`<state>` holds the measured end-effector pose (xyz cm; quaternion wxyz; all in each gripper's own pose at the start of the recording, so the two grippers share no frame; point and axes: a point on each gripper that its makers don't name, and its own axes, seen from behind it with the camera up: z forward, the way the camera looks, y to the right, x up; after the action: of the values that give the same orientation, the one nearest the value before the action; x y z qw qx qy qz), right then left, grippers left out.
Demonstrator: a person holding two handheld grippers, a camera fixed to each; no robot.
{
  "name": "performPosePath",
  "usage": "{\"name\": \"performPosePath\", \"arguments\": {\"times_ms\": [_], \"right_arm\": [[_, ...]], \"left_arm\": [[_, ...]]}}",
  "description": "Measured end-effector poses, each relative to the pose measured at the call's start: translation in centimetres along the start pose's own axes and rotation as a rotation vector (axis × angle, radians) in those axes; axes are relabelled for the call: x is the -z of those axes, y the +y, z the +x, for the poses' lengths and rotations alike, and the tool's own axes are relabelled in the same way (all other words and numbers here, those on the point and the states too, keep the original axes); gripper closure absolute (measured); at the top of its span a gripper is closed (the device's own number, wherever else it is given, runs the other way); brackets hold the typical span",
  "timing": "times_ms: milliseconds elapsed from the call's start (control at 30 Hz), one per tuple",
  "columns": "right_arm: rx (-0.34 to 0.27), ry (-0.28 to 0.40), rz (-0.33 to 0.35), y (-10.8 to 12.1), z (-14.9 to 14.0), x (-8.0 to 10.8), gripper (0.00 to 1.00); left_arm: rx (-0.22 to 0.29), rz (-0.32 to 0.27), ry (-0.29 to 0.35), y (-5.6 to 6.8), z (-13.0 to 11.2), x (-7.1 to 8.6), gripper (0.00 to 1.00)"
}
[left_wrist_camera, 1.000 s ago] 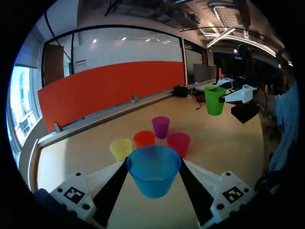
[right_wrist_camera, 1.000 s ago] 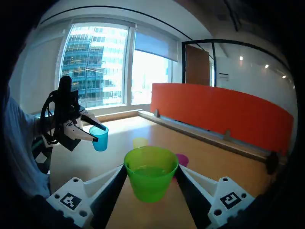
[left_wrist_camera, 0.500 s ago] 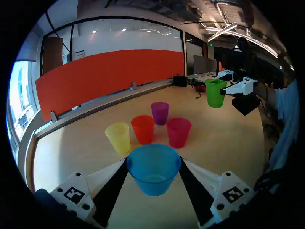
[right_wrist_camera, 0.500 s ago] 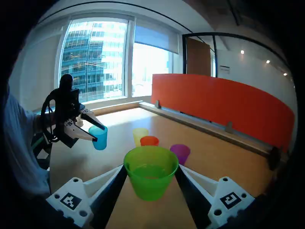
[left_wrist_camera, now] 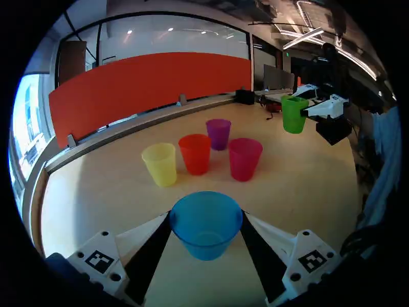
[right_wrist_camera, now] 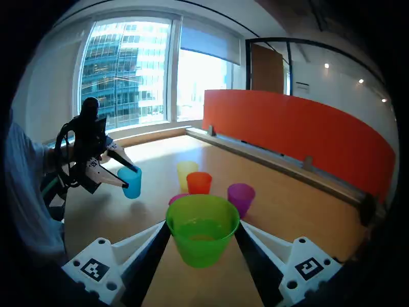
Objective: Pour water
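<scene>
My left gripper (left_wrist_camera: 205,225) is shut on a blue cup (left_wrist_camera: 206,224), held upright above the table with a little water at its bottom. My right gripper (right_wrist_camera: 203,236) is shut on a green cup (right_wrist_camera: 202,236), upright, with some water in it. Farther off in the right gripper view, the blue cup (right_wrist_camera: 130,182) sits between the left gripper's fingers. In the left gripper view the green cup (left_wrist_camera: 293,114) hangs at the right in the other gripper. On the table stand a yellow cup (left_wrist_camera: 160,163), an orange cup (left_wrist_camera: 195,153), a purple cup (left_wrist_camera: 218,134) and a pink cup (left_wrist_camera: 244,158).
The wooden table (left_wrist_camera: 102,194) runs to an orange divider panel (left_wrist_camera: 148,82) at its far edge. A person's sleeve (right_wrist_camera: 25,199) fills the left side of the right gripper view. Large windows (right_wrist_camera: 128,82) lie behind. Desks with equipment (left_wrist_camera: 307,92) stand beyond the table.
Both cameras have tilted downward, so the cluster of cups on the table shows more fully. Both cups stay gripped and upright.
</scene>
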<state>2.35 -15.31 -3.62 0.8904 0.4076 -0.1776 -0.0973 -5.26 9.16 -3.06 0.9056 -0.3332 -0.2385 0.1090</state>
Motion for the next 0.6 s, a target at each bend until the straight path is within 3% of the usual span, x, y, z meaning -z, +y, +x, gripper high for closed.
{"name": "performPosePath", "arguments": {"times_ms": [600], "right_arm": [[-0.002, -0.025, -0.010, 0.2, -1.1, -0.3, 0.10]], "left_arm": [[0.030, 0.015, -0.021, -0.6, -2.3, 0.2, 0.10]]}}
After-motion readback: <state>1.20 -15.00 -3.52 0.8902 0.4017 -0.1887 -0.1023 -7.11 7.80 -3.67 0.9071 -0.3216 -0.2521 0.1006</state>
